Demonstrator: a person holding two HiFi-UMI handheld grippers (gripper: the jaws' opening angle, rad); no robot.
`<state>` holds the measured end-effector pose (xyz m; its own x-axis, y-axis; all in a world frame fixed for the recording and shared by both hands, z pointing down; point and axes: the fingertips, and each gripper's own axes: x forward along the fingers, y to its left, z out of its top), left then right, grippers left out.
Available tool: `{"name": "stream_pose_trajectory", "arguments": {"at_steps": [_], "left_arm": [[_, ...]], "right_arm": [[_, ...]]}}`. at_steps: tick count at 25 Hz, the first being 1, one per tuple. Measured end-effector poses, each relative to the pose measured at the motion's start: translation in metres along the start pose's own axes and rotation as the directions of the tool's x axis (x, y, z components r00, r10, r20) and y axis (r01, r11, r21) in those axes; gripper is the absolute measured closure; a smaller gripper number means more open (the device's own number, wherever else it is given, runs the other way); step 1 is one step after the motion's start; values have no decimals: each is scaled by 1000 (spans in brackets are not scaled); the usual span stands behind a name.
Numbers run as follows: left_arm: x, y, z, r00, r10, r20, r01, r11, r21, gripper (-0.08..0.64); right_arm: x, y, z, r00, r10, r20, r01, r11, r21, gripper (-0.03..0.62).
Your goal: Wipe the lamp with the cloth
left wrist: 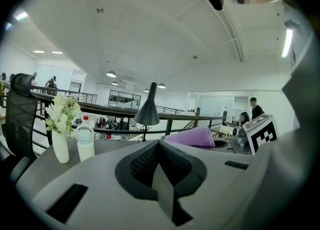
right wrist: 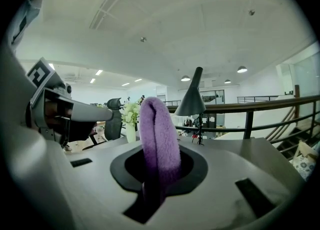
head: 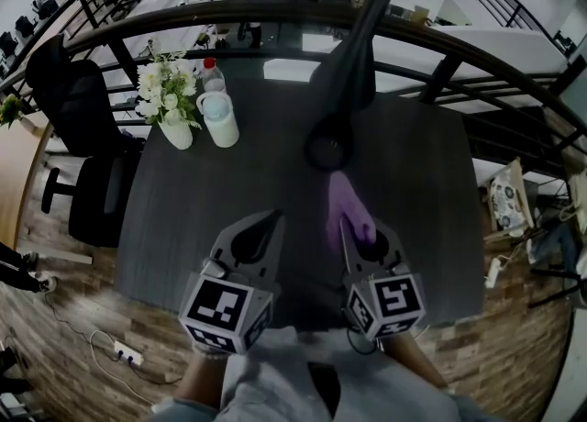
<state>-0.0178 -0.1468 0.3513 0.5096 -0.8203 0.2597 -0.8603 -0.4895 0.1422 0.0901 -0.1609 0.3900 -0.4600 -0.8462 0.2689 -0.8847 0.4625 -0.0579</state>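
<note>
A dark desk lamp stands at the table's far middle, its cone shade seen also as the lamp shade in the right gripper view. A purple cloth folds up out of my right gripper, which is shut on it; the cloth rises as a loop between the jaws. The cloth also shows from the left. My left gripper sits beside it near the front edge, jaws shut together with nothing in them. Both grippers are short of the lamp.
A white vase of flowers and a white bottle stand at the table's far left. A black office chair is left of the table. A curved railing runs behind it.
</note>
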Motion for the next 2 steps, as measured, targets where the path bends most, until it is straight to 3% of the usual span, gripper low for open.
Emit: {"name": "stream_pose_trajectory", "arguments": {"at_steps": [2], "left_arm": [[0,-1,-1,1000,-5,-5,5,1000,-7,560]], "right_arm": [[0,-1,-1,1000,0,2,0,1000,0,543]]}}
